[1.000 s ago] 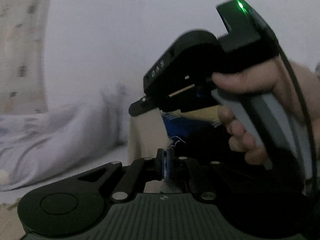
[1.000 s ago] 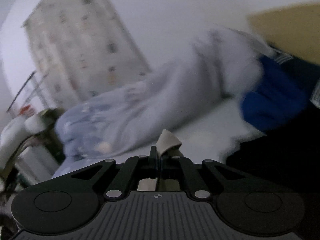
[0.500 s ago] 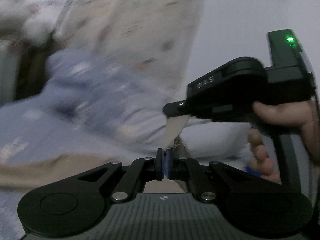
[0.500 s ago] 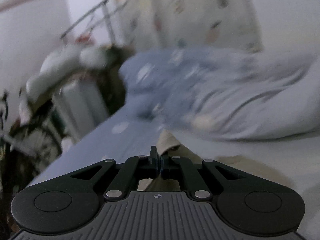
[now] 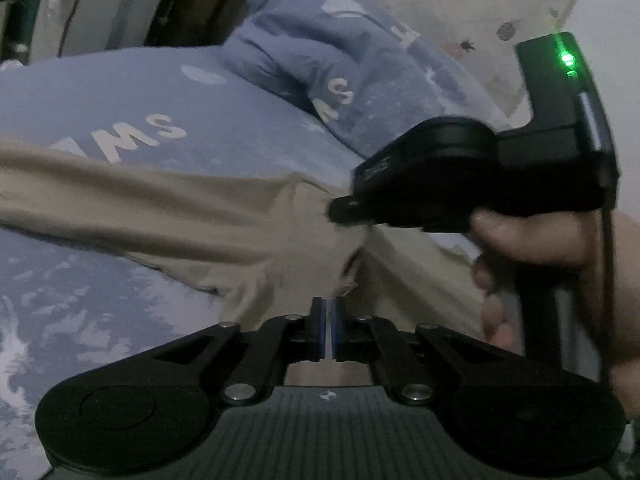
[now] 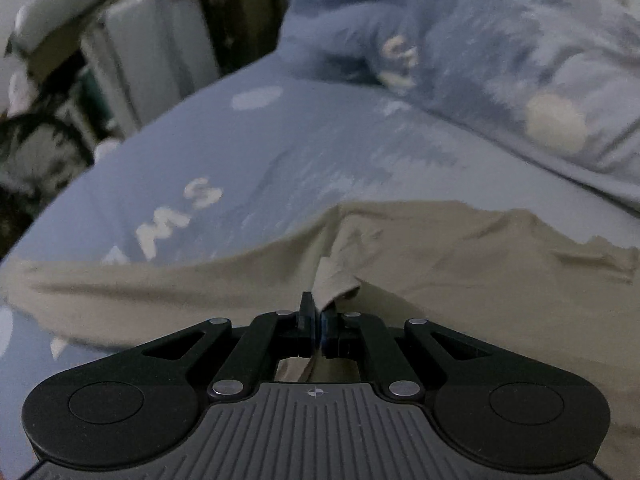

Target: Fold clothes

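A beige garment (image 5: pixel 168 216) lies stretched across a blue bed sheet with white letters (image 5: pixel 132 92). My left gripper (image 5: pixel 327 312) is shut on a pinch of the beige cloth at its near edge. In the left wrist view the right gripper (image 5: pixel 340 213), held by a person's hand (image 5: pixel 532 248), hangs just above and beyond, its tips on the same cloth. In the right wrist view my right gripper (image 6: pixel 318 312) is shut on a raised fold of the beige garment (image 6: pixel 460 248), which spreads wide over the sheet (image 6: pixel 248 152).
A bunched blue duvet (image 6: pixel 500 52) lies at the far side of the bed. Behind it hangs a pale curtain with small prints (image 5: pixel 472 8). Off the bed's left edge stand white furniture and dark clutter (image 6: pixel 80 72).
Both grippers swung left and tipped down towards the bed, carrying the beige garment; it now lies spread on the blue sheet rather than hanging.
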Available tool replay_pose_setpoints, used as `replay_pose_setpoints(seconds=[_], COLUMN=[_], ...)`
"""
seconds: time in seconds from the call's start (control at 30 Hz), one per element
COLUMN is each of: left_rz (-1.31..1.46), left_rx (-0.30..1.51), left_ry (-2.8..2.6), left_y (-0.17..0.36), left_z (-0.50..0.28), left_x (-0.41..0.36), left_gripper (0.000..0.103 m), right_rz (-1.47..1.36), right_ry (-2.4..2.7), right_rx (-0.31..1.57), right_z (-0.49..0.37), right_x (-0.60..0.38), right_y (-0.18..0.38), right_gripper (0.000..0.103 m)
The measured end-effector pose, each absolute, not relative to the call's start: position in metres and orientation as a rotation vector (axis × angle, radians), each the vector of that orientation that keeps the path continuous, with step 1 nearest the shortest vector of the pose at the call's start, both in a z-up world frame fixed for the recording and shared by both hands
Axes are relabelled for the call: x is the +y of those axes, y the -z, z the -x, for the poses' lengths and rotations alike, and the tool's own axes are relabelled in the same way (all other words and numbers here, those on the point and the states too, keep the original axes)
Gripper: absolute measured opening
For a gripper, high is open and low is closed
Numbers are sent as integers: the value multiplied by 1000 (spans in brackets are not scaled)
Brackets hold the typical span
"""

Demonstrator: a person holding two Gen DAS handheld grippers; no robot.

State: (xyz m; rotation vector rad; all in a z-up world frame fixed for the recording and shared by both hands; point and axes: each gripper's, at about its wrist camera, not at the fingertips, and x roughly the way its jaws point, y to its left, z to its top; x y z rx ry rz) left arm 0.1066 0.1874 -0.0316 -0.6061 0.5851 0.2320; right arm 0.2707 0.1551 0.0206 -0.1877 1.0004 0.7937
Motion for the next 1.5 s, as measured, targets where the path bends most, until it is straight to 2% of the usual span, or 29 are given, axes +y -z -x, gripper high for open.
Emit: replay_pose_setpoints(seconds=[0.03, 0.07, 0.13, 0.23, 0.3, 0.37, 0.4, 0.5, 0.53, 0.57, 0.63, 0.73, 0.83, 0.87, 0.93, 0.97, 1.03, 1.13, 1.33, 1.5], left_rz=[616, 624, 638, 661, 680, 699, 708, 736, 745, 755, 774, 776, 764, 745, 700, 681, 642, 611, 543, 546], left_rx=[587, 584, 578, 575, 581, 588, 591, 600, 603, 606, 612, 651, 689, 693, 677, 660, 623, 587, 638, 655], left_ry=[-221, -228, -242, -262, -273, -285, -291, -308, -314, -320, -331, -353, -366, -376, -396, -415, -453, -461, -388, -393], left_y=[33, 36, 43, 52, 56, 60, 62, 68, 70, 72, 75, 79, 80, 77, 68, 63, 53, 45, 54, 57], left_z=[-107, -109, -116, -122, -124, -125, -126, -128, -128, -129, -130, -131, -133, -133, -131, -130, -126, -126, -141, -144], left_x=[187, 188, 192, 197, 201, 205, 207, 214, 216, 218, 222, 225, 225, 224, 222, 222, 221, 218, 202, 201], left_gripper=[15, 18, 31, 45, 48, 40, 8, 5, 5, 5, 5, 5, 7, 8, 20, 22, 30, 35, 51, 56], right_rz=[204, 216, 234, 275, 280, 291, 298, 314, 315, 318, 299, 196, 113, 109, 114, 129, 154, 154, 49, 95], right_ry=[-802, -809, -827, -848, -854, -857, -860, -872, -872, -867, -873, -868, -770, -719, -607, -533, -411, -313, -243, -273], right_rx=[1008, 1010, 1011, 1011, 1020, 1031, 1038, 1079, 1097, 1102, 1052, 958, 794, 753, 691, 693, 736, 808, 936, 892], right_z=[-270, -269, -269, -272, -276, -282, -288, -293, -295, -297, -301, -317, -341, -346, -358, -365, -376, -377, -349, -291], right_x=[157, 158, 158, 164, 167, 173, 178, 184, 185, 184, 171, 125, 38, 7, -53, -82, -130, -181, -226, -228], right_y=[-19, -20, -25, -23, -21, -14, -8, 5, 8, 8, -9, -54, -108, -120, -137, -137, -125, -93, -12, 11], right_gripper=[3, 3, 3, 3, 3, 3, 4, 12, 30, 55, 69, 75, 94, 95, 95, 95, 95, 95, 94, 83])
